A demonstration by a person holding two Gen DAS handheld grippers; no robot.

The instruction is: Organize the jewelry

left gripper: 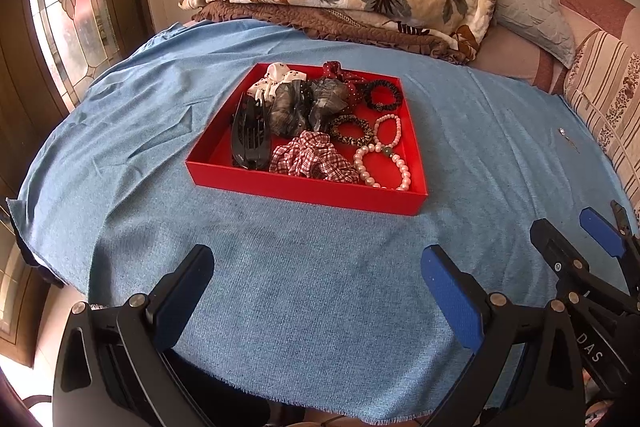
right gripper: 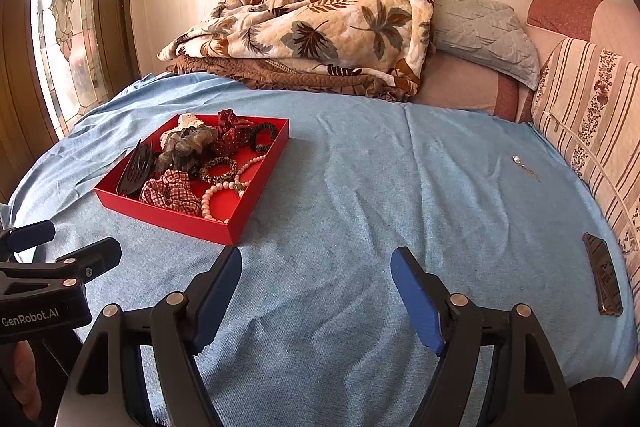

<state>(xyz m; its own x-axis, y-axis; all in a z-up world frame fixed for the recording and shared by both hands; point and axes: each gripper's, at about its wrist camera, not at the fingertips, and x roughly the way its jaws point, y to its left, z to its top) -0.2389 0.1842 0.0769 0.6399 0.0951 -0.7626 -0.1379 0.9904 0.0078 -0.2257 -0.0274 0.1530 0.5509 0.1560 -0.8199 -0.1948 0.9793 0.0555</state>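
Tray (left gripper: 224, 169) sits mid-cloth (left gripper: 320, 287), red, full: scrunchies (left gripper: 316, 159), black clip (left gripper: 250, 137), pearl bracelets (left gripper: 382, 163). My left claw (left gripper: 316, 291) hangs low before it, fingers wide apart, empty. My right claw (right gripper: 316, 291) too, spread and empty, tray off its left. Pendant (right gripper: 517, 159) and phone (right gripper: 603, 279) lie far right near cushions.

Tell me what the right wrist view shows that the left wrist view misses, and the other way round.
Only the right wrist view shows the dark phone lying on the blue cloth near the striped cushion. Only the left wrist view shows the whole near wall of the red tray head-on. Both show the tray's pearl bracelet, checked scrunchie and black claw clip, the small silver piece out on the cloth, and both grippers, left gripper and right gripper, open and empty.
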